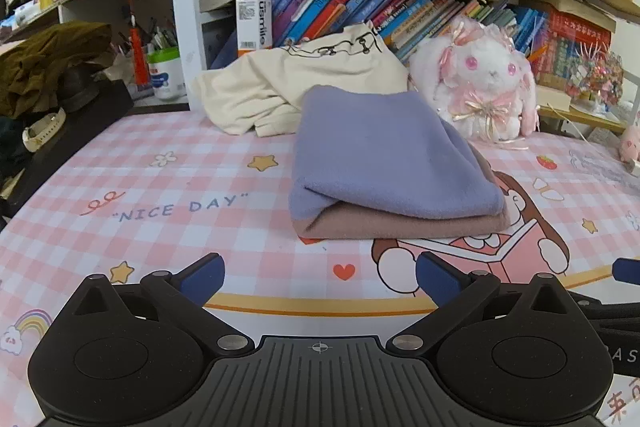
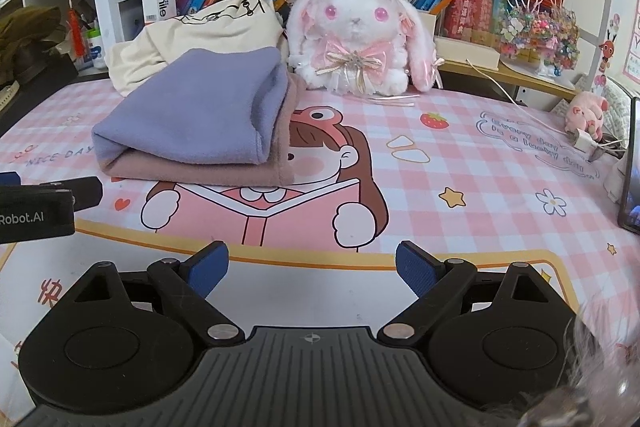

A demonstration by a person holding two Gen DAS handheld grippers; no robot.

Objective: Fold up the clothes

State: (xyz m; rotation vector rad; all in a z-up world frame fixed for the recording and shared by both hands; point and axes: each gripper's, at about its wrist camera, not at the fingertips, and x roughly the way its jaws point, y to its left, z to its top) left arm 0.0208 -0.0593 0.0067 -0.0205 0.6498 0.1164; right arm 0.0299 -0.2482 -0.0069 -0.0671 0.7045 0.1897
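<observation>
— Where's the folded garment (image 1: 394,163)?
— On the mat (image 1: 160,195), lilac over pink, in front of the cream cloth (image 1: 288,83) and beside the bunny (image 1: 486,83).
— And the tongs?
— The left gripper (image 1: 320,277) and right gripper (image 2: 312,267) are both spread wide, empty, short of the garment.

The left hand-held gripper (image 1: 320,277) is level and low, its blue pads (image 1: 202,277) spread wide with nothing between them. The right hand-held gripper (image 2: 312,267) is likewise spread and empty, the left one at its 9 o'clock.
</observation>
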